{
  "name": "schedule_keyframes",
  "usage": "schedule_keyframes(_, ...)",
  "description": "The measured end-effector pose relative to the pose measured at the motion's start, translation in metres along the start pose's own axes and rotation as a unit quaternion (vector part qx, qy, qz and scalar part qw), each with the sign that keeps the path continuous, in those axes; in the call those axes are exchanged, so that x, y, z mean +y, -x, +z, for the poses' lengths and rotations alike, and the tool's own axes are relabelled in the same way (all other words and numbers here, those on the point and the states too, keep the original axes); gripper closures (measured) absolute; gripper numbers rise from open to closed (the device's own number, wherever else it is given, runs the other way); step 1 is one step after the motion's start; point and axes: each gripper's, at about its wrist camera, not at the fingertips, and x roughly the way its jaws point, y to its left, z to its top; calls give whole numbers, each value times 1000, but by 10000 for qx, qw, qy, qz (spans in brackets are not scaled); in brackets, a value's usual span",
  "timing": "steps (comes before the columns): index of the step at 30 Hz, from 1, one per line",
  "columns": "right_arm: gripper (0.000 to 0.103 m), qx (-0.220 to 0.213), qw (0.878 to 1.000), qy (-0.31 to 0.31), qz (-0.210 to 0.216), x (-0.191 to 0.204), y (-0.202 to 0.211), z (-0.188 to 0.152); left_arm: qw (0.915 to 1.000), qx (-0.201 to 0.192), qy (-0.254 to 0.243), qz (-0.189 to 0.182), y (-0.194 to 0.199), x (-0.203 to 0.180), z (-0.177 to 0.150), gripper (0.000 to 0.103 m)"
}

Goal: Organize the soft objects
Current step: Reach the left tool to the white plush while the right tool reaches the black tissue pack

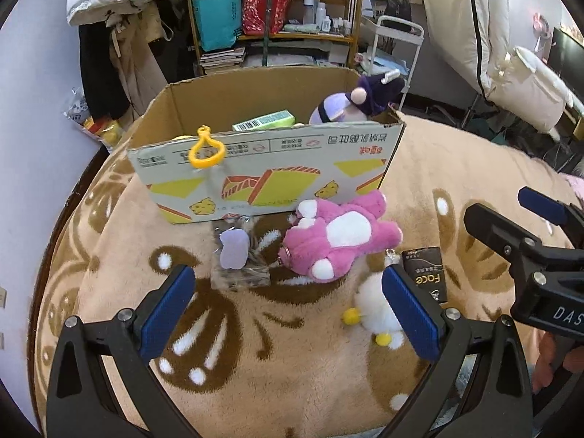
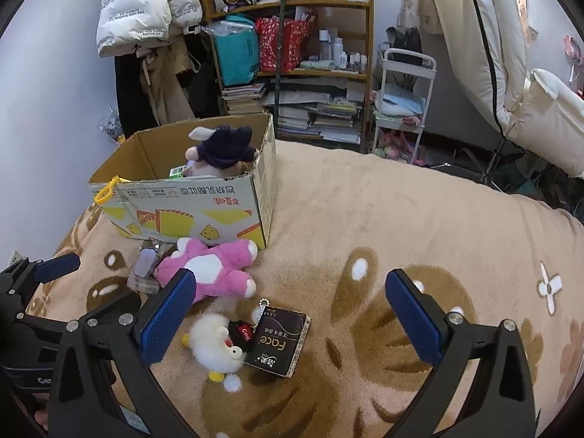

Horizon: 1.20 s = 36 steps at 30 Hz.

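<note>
A pink and white plush bear (image 1: 339, 237) (image 2: 213, 270) lies on the blanket in front of a cardboard box (image 1: 262, 168) (image 2: 182, 204). A purple plush (image 1: 359, 104) (image 2: 222, 151) sits inside the box at its right end. A white fluffy chick (image 1: 376, 314) (image 2: 217, 346) lies nearer, beside a black "Face" packet (image 1: 427, 273) (image 2: 279, 341). A clear bag with a lilac item (image 1: 235, 259) (image 2: 144, 270) lies left of the bear. My left gripper (image 1: 288, 314) is open, empty, just short of the bear. My right gripper (image 2: 292, 321) is open and empty above the packet.
A yellow clip (image 1: 206, 149) hangs on the box's front wall; a green carton (image 1: 264, 120) lies inside. The beige patterned blanket (image 2: 401, 219) covers the bed. A bookshelf (image 2: 292, 54) and a white cart (image 2: 405, 98) stand beyond the bed's far edge.
</note>
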Motion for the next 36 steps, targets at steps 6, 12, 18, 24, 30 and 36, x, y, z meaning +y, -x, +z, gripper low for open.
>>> schedule_keyframes(6, 0, 266, 9996, -88, 7, -5, -17, -2, 9995, 295, -75, -72, -17, -9, -2, 2)
schedule_keyframes(12, 0, 560, 9980, -291, 30, -14, -34, -6, 9986, 481, -181, -87, -30, -14, -5, 2)
schedule_keyframes(18, 0, 824, 9960, -334, 94, -16, -46, -9, 9975, 606, -364, -91, -41, -21, -7, 2)
schedule_keyframes(24, 0, 1073, 9933, -370, 197, -17, -59, -13, 9964, 755, -376, -51, -48, -24, -9, 2)
schedule_keyframes(30, 0, 1193, 9918, -399, 224, -18, -64, -15, 9954, 896, -332, -107, -52, -28, -14, 2)
schedule_keyframes(36, 0, 1354, 9901, -299, 233, -12, -71, -17, 9931, 966, -646, -135, -55, -44, -21, 2)
